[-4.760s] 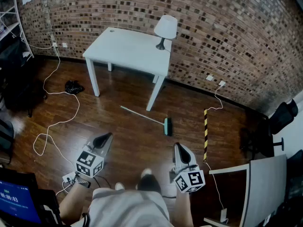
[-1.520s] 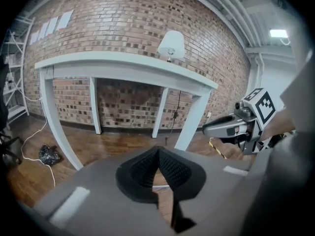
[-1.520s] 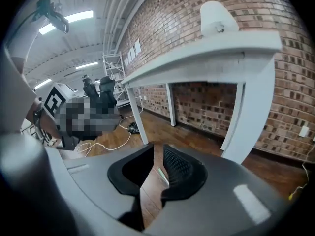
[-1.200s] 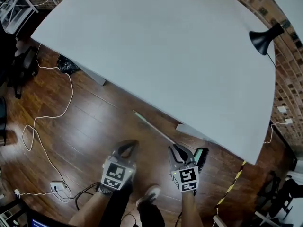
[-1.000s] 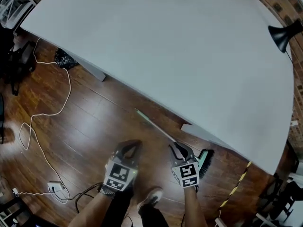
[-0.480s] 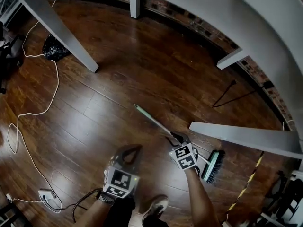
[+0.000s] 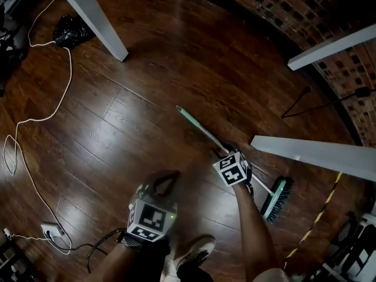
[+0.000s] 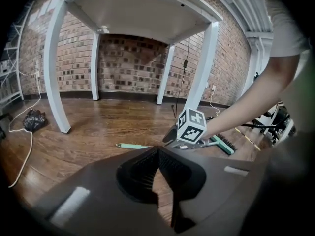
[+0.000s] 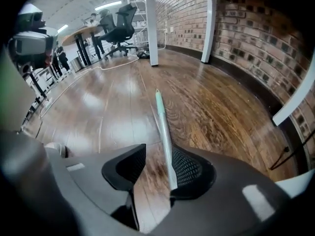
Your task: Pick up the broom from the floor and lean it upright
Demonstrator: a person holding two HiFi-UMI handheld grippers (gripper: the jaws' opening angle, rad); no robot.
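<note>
The broom lies flat on the wooden floor, its mint-green handle [image 7: 200,128] running toward the green brush head [image 7: 276,197] at the lower right. My right gripper [image 7: 226,151] is down over the middle of the handle, pointing steeply at the floor. In the right gripper view the handle [image 9: 161,114] runs between the opening jaws of that gripper [image 9: 156,166], close along the right pad, not clamped. My left gripper [image 7: 166,178] hovers over bare floor left of the broom, its tips together with nothing in them [image 8: 158,154]. The left gripper view shows the handle tip [image 8: 133,145].
White table legs [image 7: 94,19] and a white leg [image 7: 317,154] stand close around the broom. The brick wall [image 7: 329,16] is behind. A white cable [image 7: 35,119], a power strip [image 7: 51,232] and a black bag [image 7: 70,33] lie at left. My shoe [image 7: 197,251] is near.
Both grippers have sunk toward the floor and the head view has dropped below the tabletop. The right gripper came down onto the broom handle with its jaws spread around it.
</note>
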